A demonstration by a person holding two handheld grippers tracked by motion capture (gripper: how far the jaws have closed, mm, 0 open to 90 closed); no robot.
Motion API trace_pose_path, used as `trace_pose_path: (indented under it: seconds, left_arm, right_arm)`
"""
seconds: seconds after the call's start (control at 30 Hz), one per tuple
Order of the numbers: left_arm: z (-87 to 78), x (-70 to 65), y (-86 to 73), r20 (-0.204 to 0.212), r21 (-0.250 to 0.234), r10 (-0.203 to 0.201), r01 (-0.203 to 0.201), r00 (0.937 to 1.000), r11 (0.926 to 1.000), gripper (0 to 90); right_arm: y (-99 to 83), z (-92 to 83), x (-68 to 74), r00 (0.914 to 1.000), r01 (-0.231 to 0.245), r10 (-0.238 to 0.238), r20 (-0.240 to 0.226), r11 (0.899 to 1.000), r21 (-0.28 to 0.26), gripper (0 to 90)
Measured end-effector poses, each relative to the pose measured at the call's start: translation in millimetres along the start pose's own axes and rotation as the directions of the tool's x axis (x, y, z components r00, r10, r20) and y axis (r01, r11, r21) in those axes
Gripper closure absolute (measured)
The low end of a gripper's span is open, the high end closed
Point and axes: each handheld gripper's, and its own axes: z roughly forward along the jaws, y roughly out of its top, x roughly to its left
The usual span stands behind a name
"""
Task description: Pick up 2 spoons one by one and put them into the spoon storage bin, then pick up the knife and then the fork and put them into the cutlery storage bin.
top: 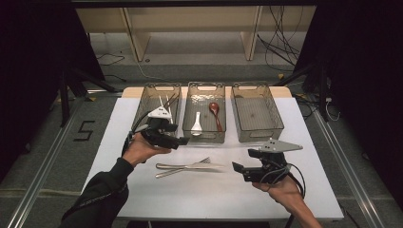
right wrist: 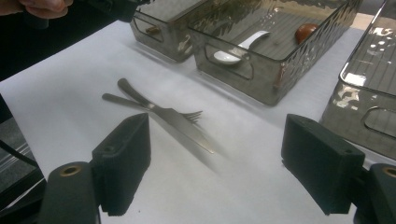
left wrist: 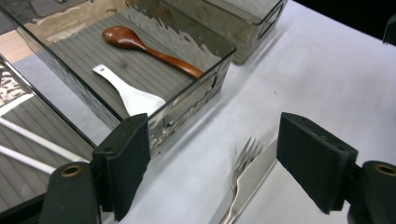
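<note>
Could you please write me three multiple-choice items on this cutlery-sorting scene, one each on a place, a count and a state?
1. Where do the fork and knife lie?
A. In the right bin
B. On the white table, in front of the bins
C. In the left gripper

2. How many spoons are in the middle bin?
A. None
B. Two
C. Four

3. How does the right gripper stand?
A. Open, holding nothing
B. Shut on the fork
C. Shut on a spoon

Key: 1 B, the two lie crossed on the table. 2 B, a white spoon and a brown spoon. 3 A, its fingers stand apart over bare table.
</note>
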Motion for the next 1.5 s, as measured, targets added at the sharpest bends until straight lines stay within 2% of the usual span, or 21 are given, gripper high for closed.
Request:
trace_pose_path:
  seconds: [0.1,0.3,0.37,0.6,0.77,0.97,1.1,1.17,1.2,1.33,1.37,1.4,1.5]
  left_arm:
    - [0.9,0.6,-6.6,-0.013,0.026,0.018,-0.018,0.9997,0.9995,23.7]
    - [3.1,0.8,-17.5,-0.012,0.053,0.016,-0.015,0.9998,0.9985,21.9]
    - [3.2,1.1,-20.6,-0.016,0.064,0.032,-0.031,0.9994,0.9975,21.4]
    - [2.3,2.6,-30.6,-0.017,0.095,0.027,-0.025,0.9995,0.9952,19.5]
    - [1.6,2.0,-35.5,-0.019,0.108,0.037,-0.035,0.9991,0.9935,17.8]
    - [3.0,-1.4,-38.7,-0.023,0.149,0.088,-0.083,0.9959,0.9854,16.8]
    - [6.5,-3.2,-40.4,-0.021,0.182,0.097,-0.092,0.9950,0.9790,16.7]
    - [8.5,-3.0,-41.4,-0.020,0.211,0.112,-0.105,0.9935,0.9717,16.4]
    - [10.1,-3.6,-42.3,-0.021,0.214,0.107,-0.100,0.9940,0.9717,16.4]
    - [12.8,-3.4,-44.0,-0.017,0.247,0.135,-0.126,0.9908,0.9607,16.5]
    - [13.9,-4.0,-44.4,-0.022,0.248,0.136,-0.127,0.9904,0.9606,16.7]
    - [14.3,-3.6,-44.4,-0.018,0.259,0.147,-0.138,0.9889,0.9559,17.1]
    - [17.0,-3.7,-45.4,-0.013,0.269,0.149,-0.140,0.9887,0.9529,18.8]
  right_arm:
    - [0.1,0.0,0.1,1.0000,0.000,0.000,0.000,1.000,-0.004,25.0]
    - [0.0,0.8,0.5,1.0000,0.002,-0.002,-0.001,1.000,0.001,25.0]
    - [0.1,0.8,0.5,1.0000,0.001,-0.001,-0.001,1.000,0.000,25.0]
    - [-1.0,1.2,-1.4,1.0000,-0.004,0.004,-0.005,1.000,0.002,25.0]
    - [-1.7,1.3,-3.5,1.0000,-0.007,0.007,-0.006,1.000,0.000,25.0]
    - [-1.3,1.6,-2.4,1.0000,-0.003,0.003,-0.007,1.000,-0.001,25.0]
    - [-1.4,1.9,-2.1,0.9999,-0.005,0.005,-0.009,1.000,0.005,24.9]
    - [-1.5,2.1,-2.0,0.9999,-0.005,0.006,-0.009,1.000,0.004,25.0]
    - [-1.4,2.2,-2.1,1.0000,-0.004,0.004,-0.008,1.000,0.006,25.0]
    - [-1.2,3.1,-1.8,0.9999,0.003,-0.003,-0.010,1.000,0.007,25.0]
    - [-1.1,3.5,-1.7,0.9999,0.003,-0.003,-0.010,1.000,0.006,25.0]
    - [-1.2,3.8,-1.7,0.9999,0.004,-0.004,-0.011,1.000,0.007,25.0]
    - [-1.1,4.1,-1.8,0.9999,0.003,-0.003,-0.011,1.000,0.009,25.0]
